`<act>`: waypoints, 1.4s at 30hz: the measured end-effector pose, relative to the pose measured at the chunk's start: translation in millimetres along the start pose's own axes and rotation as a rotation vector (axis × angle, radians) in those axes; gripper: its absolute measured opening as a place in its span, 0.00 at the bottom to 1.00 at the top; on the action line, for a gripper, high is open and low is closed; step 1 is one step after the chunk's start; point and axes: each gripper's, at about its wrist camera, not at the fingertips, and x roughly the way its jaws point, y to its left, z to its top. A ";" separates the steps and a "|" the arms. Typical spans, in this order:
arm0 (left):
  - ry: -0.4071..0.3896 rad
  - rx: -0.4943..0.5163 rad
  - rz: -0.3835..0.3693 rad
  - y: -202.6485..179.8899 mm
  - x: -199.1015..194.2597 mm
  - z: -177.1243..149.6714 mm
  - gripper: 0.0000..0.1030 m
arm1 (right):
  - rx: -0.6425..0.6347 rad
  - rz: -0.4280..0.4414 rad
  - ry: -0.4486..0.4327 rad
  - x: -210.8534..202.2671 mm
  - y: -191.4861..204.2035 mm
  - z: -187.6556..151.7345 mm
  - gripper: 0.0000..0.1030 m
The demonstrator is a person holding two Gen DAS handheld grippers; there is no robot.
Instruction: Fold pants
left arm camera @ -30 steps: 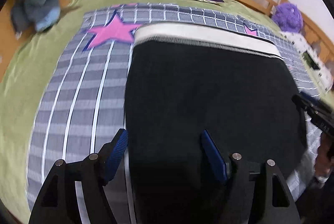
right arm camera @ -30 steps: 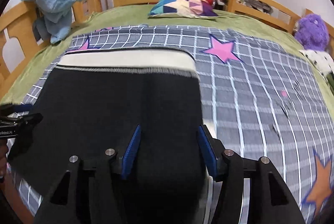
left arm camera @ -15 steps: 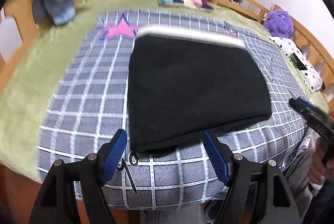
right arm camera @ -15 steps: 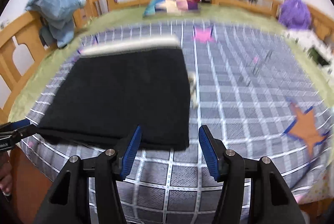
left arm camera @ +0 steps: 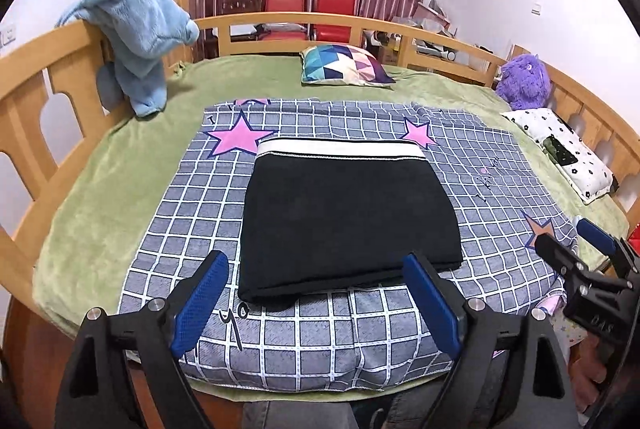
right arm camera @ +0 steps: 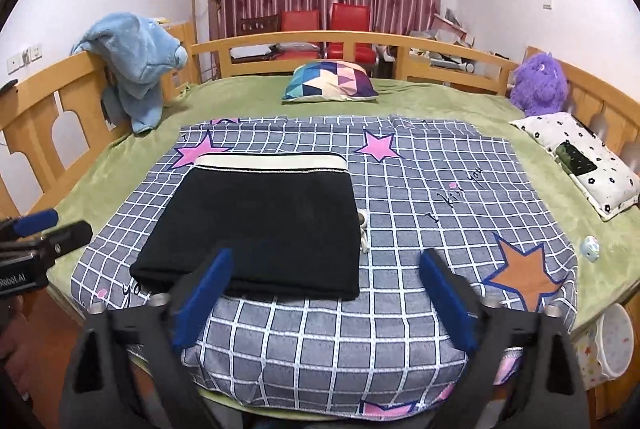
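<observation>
Checked blanket (left arm camera: 320, 333) on green bed (left arm camera: 132, 157)

The left gripper (left arm camera: 316, 299) had matte black angular arms with triangular cut-outs, a silver screw head at each pivot, and long blue textured pads (left arm camera: 198, 303) inside its fingers. The right gripper (right arm camera: 326, 303) was built alike, with the same blue pads (right arm camera: 448, 303). White lettering marked the black body of each. Grey trousers (left arm camera: 296, 415) showed at the bottom edge.

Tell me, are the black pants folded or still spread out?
Folded: the pants lie as a compact rectangle on the checked blanket, waistband at the far edge, no legs showing.
</observation>
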 end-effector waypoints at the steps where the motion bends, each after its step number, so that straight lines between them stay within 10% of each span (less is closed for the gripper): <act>1: 0.001 0.004 0.002 -1.6 -3.1 -1.0 0.86 | 0.002 0.000 -0.009 -3.7 -1.1 -1.7 0.97; 42: -0.010 0.011 0.010 -8.4 -22.5 -10.7 0.86 | 0.051 -0.043 -0.010 -30.5 -8.2 -8.5 0.99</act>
